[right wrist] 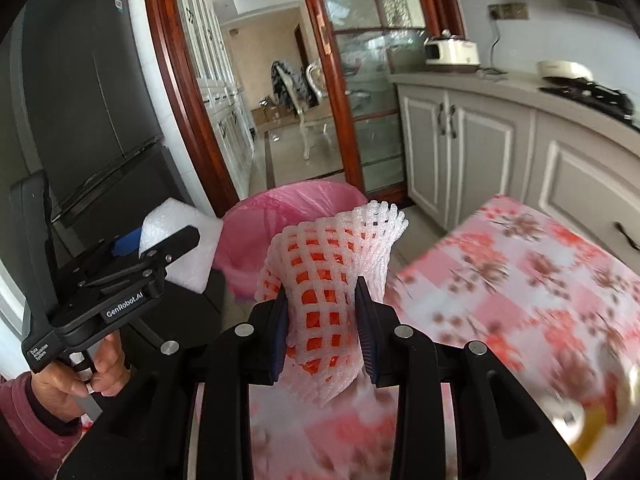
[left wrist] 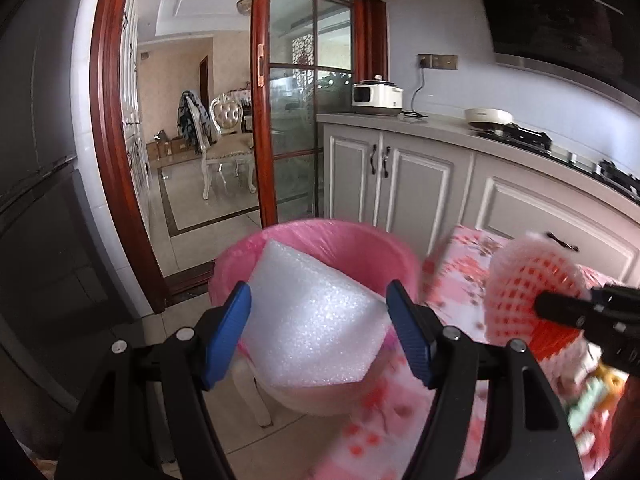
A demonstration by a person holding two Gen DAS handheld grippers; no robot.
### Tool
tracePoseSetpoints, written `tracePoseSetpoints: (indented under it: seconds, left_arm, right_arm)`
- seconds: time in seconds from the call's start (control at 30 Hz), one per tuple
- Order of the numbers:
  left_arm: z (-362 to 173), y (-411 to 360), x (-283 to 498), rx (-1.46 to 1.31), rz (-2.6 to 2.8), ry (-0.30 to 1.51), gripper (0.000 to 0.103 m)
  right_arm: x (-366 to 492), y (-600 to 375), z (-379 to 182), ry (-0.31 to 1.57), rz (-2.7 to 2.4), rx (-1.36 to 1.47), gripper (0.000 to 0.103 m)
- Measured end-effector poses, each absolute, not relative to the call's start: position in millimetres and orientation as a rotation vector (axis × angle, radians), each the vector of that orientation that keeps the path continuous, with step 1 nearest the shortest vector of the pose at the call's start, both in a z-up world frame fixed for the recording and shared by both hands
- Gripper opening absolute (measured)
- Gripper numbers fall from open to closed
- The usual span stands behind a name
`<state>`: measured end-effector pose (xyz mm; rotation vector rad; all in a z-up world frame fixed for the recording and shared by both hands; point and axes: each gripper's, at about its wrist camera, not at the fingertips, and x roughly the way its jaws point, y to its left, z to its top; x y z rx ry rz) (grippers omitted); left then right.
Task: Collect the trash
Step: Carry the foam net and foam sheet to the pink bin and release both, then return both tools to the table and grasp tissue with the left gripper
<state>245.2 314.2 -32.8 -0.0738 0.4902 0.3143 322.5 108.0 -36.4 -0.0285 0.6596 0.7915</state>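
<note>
While both pieces of trash are off the table, neither is in the bin yet, so we judge the task to be partway through a carry, with the drop itself left to do. Our white foam block sits between the blue pads of the left gripper, whose jaws stand fairly wide and appear to press its sides; it hangs in front of and partly over the mouth of the pink-lined bin. Our foam fruit net, white mesh with something orange inside, is pinched in the right gripper, jaws drawn narrow around its lower half, the top flaring out above the pads. From the right wrist view the net is nearer us than the bin, over the edge of the floral tablecloth, so it has farther to go than the block. More items, blurred, lie on the cloth at the far right; we cannot tell what they are, but they may be further trash to gather. Beyond the bin are the wooden door frame and grey cabinets.
</note>
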Motion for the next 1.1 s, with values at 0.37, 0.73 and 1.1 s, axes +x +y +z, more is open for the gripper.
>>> tracePoseSetpoints:
  seconds: [0.37,0.73,1.1]
  left_arm:
    - [-54,411,340,-0.141,0.343,0.584,0.07]
    - [-62,436,345,-0.221,0.346,0.593,0.078]
    - [-32,319,249,-0.092,0.326,0.432,0.087]
  right_arm:
    - [407,212,-52,0.709,0.824,-0.046,0.035]
    - [404,213,-54,0.703,0.835,-0.046,0.065]
    - [310,84,-10,0.606,0.745,-0.003,0.065]
